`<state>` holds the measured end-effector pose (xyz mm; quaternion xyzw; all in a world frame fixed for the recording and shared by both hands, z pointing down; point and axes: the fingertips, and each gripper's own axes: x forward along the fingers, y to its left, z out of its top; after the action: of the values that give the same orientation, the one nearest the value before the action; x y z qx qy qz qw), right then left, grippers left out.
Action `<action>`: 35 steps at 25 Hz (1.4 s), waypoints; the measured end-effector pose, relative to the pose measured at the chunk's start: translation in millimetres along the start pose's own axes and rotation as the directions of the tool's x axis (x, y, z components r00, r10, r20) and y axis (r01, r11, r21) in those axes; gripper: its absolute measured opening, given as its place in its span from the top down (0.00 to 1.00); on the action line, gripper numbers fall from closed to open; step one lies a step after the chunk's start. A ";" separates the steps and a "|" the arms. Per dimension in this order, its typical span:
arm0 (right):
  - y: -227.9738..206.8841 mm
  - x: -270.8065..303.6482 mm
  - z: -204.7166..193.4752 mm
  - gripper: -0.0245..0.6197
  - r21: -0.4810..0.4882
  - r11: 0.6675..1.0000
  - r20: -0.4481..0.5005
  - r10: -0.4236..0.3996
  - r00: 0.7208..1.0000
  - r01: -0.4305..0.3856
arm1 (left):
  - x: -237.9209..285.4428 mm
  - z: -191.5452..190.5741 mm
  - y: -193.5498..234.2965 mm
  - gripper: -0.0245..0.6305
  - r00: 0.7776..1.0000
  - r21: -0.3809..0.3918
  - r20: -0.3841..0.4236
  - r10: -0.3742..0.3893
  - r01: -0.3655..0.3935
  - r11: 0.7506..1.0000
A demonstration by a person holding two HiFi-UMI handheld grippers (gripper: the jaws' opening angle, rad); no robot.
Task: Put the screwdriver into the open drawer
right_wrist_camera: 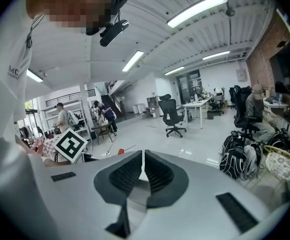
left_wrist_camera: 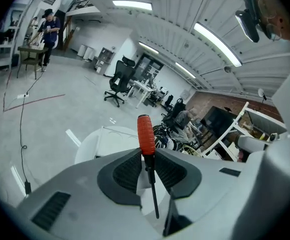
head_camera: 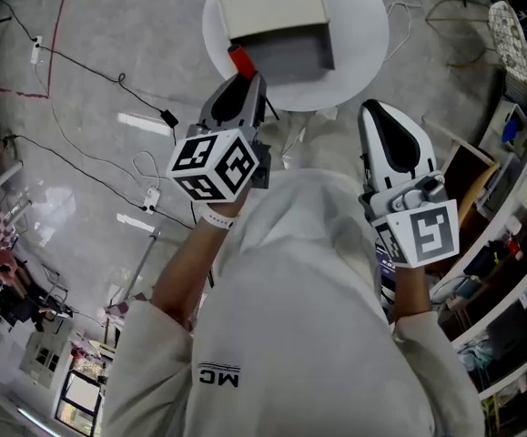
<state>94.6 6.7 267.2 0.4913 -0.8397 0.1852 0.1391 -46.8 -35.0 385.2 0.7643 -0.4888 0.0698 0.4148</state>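
Note:
A screwdriver with a red handle [left_wrist_camera: 146, 133] and a thin dark shaft stands nearly upright between the pads of my left gripper [left_wrist_camera: 146, 156], which is shut on it just below the handle. In the head view the red handle [head_camera: 240, 61] sticks out of the left gripper [head_camera: 245, 82], just short of the near edge of the round white table [head_camera: 363, 25]. On that table a beige box has its grey drawer [head_camera: 290, 55] pulled open toward me. My right gripper [head_camera: 378, 115] is held up to the right of the table, shut with nothing in it [right_wrist_camera: 142, 156].
Black cables [head_camera: 81, 62] trail over the grey floor left of the table. Shelving with clutter [head_camera: 509, 271] runs along the right side. Office chairs [right_wrist_camera: 174, 115], desks and some people stand far off in the room.

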 end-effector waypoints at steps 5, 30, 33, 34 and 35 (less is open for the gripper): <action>3.0 14.5 -8.4 0.85 0.021 1.000 -0.035 0.022 0.999 -0.022 | 21.6 -11.0 18.4 0.84 0.999 -0.122 0.004 0.043 -0.042 0.992; 12.3 61.4 -26.0 0.85 0.059 0.991 -0.104 0.124 0.987 -0.118 | 96.3 -82.7 111.0 0.84 0.958 -0.490 -0.083 0.274 -0.278 0.826; 13.0 64.3 -28.5 0.85 0.068 0.990 -0.110 0.128 0.986 -0.121 | 102.7 -89.7 116.1 0.84 0.954 -0.530 -0.093 0.284 -0.289 0.797; 13.1 65.3 -29.2 0.85 0.071 0.990 -0.113 0.128 0.985 -0.120 | 105.4 -90.9 117.7 0.84 0.953 -0.538 -0.095 0.287 -0.292 0.791; 12.9 66.3 -29.8 0.85 0.074 0.990 -0.116 0.128 0.985 -0.120 | 108.1 -91.7 119.0 0.84 0.952 -0.544 -0.097 0.290 -0.295 0.785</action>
<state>53.1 -25.4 319.1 0.4304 -0.8520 0.2508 0.1611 -59.8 -66.3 567.2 0.5265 -0.5985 -0.0078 0.6037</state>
